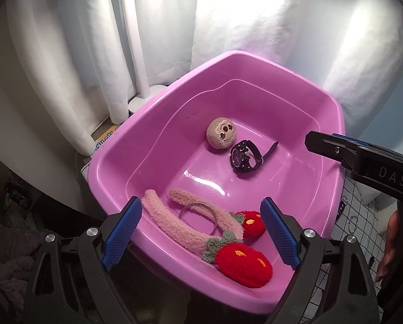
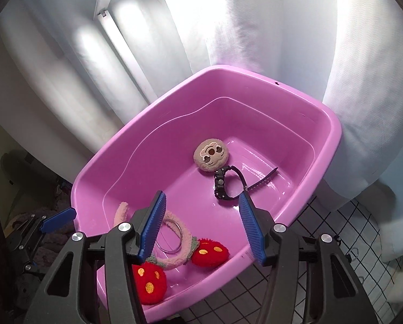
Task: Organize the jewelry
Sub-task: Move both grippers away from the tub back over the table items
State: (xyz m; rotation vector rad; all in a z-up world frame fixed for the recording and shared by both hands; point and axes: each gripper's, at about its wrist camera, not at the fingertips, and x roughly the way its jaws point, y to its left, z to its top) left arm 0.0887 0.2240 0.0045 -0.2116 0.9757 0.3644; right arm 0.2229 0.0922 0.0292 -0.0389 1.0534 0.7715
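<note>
A pink plastic tub (image 1: 255,62) (image 2: 333,132) holds a fuzzy pink headband (image 1: 171,224) (image 2: 174,256) with two red strawberry pompoms, a thin metal bangle (image 1: 215,213) (image 2: 178,239), a black wristwatch (image 1: 243,156) (image 2: 221,185) and a round beige plush face (image 1: 222,133) (image 2: 211,155). My left gripper (image 1: 201,232) is open and empty above the tub's near edge, over the headband. My right gripper (image 2: 201,226) is open and empty above the tub's near side. The right gripper's fingers (image 1: 336,148) reach in from the right in the left wrist view.
White curtains (image 1: 174,21) hang right behind the tub. The tub stands on a white cloth with a black grid (image 2: 336,243); small metal pieces (image 1: 351,222) lie on it at the right. A white lamp stand (image 1: 142,91) is at the back left.
</note>
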